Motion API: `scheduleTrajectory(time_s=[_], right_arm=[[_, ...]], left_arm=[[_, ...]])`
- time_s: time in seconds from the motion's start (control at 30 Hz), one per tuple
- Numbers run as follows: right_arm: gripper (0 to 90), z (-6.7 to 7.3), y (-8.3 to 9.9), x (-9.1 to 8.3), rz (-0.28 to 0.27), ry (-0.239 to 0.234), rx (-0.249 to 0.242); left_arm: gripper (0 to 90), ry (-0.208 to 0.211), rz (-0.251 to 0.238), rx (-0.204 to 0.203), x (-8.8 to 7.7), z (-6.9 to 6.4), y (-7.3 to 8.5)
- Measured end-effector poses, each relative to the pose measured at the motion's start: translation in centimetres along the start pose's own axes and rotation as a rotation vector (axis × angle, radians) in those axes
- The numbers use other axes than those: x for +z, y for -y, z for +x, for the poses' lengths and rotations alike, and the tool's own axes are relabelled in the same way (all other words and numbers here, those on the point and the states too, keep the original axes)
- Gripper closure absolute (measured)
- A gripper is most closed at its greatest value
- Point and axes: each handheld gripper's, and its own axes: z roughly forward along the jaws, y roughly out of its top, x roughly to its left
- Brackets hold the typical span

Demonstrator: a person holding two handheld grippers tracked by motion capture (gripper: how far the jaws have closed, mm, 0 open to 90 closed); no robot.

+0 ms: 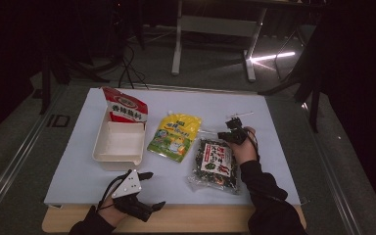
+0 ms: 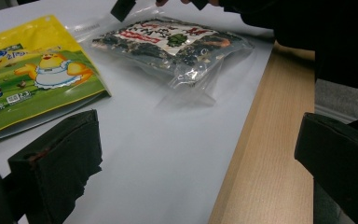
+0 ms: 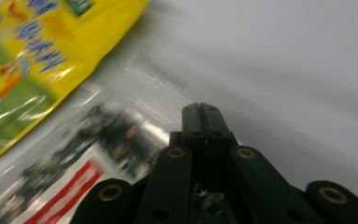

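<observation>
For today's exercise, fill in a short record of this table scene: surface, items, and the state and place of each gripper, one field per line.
surface: white sheet on a wooden table
container: white tray, open, left of centre
behind tray: red and white packet, leaning upright
centre: yellow pouch, lying flat
right: clear seaweed bag, lying flat
left gripper: jaws wide apart, nothing between them, at the near table edge
right gripper: jaws shut, over the far end of the clear seaweed bag; whether it pinches the bag cannot be told
</observation>
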Motion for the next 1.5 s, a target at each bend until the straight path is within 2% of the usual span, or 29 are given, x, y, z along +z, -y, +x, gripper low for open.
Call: scheduleTrajectory(time_s=[0.03,0.2,0.27,0.43,0.57,0.6,0.67,0.8,0.87,0.93,1.07,1.13,1.23,1.33,1.4,1.5], right_arm=[[89.9,0.3,0.2,0.0,-0.004,0.006,-0.026],[89.2,0.2,0.6,-0.7,-0.020,0.009,-0.029],[86.7,-0.3,0.7,-1.2,-0.035,0.007,-0.035],[75.0,-2.1,0.8,-3.2,-0.044,0.038,-0.039],[66.4,-4.0,0.6,-4.7,-0.049,0.066,-0.001],[66.4,-4.0,0.6,-4.7,-0.049,0.066,-0.001],[60.8,-5.5,0.6,-5.1,-0.023,0.084,0.027],[54.6,-7.1,1.0,-5.0,-0.006,0.085,0.064],[50.8,-7.8,1.2,-4.8,0.004,0.076,0.087],[48.9,-8.3,1.5,-4.6,0.008,0.041,0.111],[49.7,-8.4,1.7,-3.9,0.024,0.011,0.111],[50.7,-8.3,1.7,-3.6,0.036,-0.018,0.105],[56.7,-8.0,1.7,-3.4,0.054,-0.042,0.089],[63.5,-7.4,1.6,-3.4,0.073,-0.027,0.052],[74.4,-7.2,1.4,-3.6,0.075,-0.020,0.035],[83.6,-6.8,1.3,-3.8,0.098,-0.015,-0.008]], left_arm=[[1.6,0.000,0.000,0.000,0.0,0.0,0.0],[1.6,0.000,0.000,-0.004,0.1,0.0,0.0],[1.6,0.001,0.001,-0.001,0.1,0.1,0.0],[1.6,0.002,0.006,0.000,0.2,0.1,0.1],[1.7,0.002,0.005,-0.001,0.3,0.1,0.0],[1.6,0.002,0.005,-0.001,0.3,0.1,0.0],[1.6,0.002,0.008,0.000,0.3,0.1,0.1],[1.7,0.004,0.012,0.000,0.3,0.2,0.1],[1.7,0.006,0.012,-0.002,0.4,0.2,0.1],[1.6,0.006,0.015,-0.001,0.5,0.2,0.1],[1.6,0.006,0.015,-0.004,0.5,0.2,0.2],[1.6,0.008,0.015,-0.006,0.5,0.2,0.2],[1.6,0.008,0.014,-0.005,0.5,0.2,0.1],[1.6,0.008,0.012,-0.005,0.5,0.2,0.1],[1.7,0.009,0.012,-0.003,0.5,0.2,0.1],[1.6,0.011,0.013,-0.003,0.6,0.2,0.1]])
